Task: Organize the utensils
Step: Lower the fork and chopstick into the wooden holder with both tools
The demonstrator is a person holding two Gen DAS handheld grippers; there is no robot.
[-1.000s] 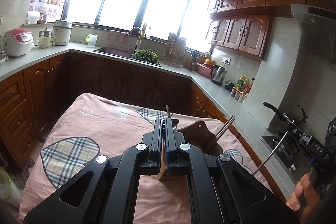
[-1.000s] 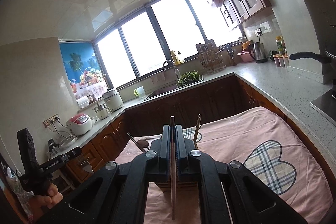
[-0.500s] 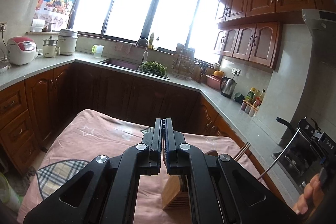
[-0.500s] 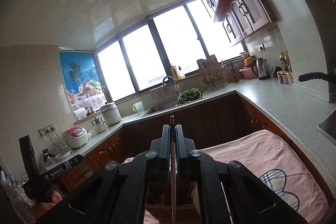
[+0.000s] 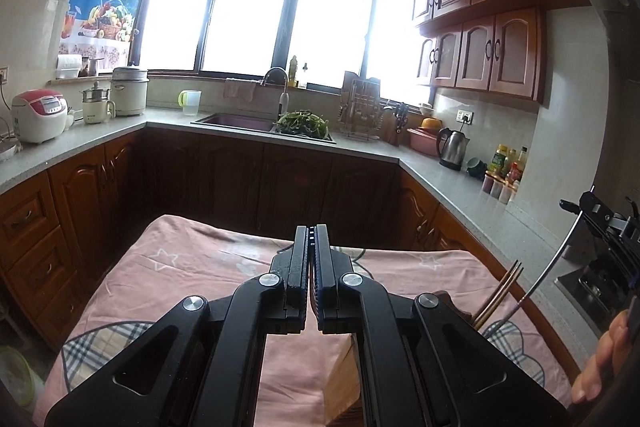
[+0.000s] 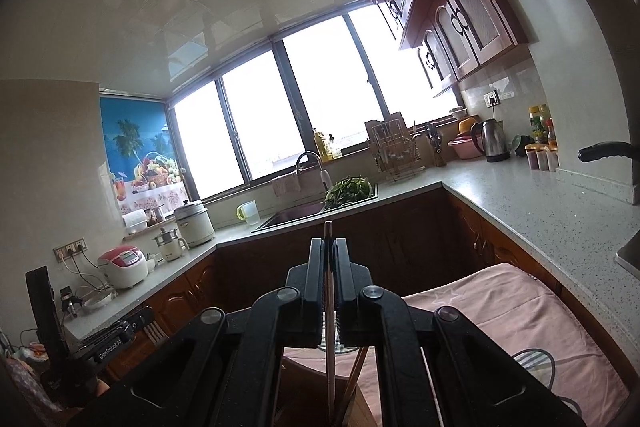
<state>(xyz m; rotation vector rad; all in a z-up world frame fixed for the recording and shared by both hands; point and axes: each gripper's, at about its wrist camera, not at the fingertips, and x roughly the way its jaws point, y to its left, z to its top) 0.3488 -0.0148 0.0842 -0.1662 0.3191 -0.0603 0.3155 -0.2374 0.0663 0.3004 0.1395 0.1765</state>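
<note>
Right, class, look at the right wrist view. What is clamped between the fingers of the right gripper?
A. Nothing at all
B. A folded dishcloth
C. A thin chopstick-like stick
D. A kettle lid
C: in the right wrist view a thin chopstick-like stick runs straight between the closed fingers of the right gripper, with its tip poking out past them.
</note>
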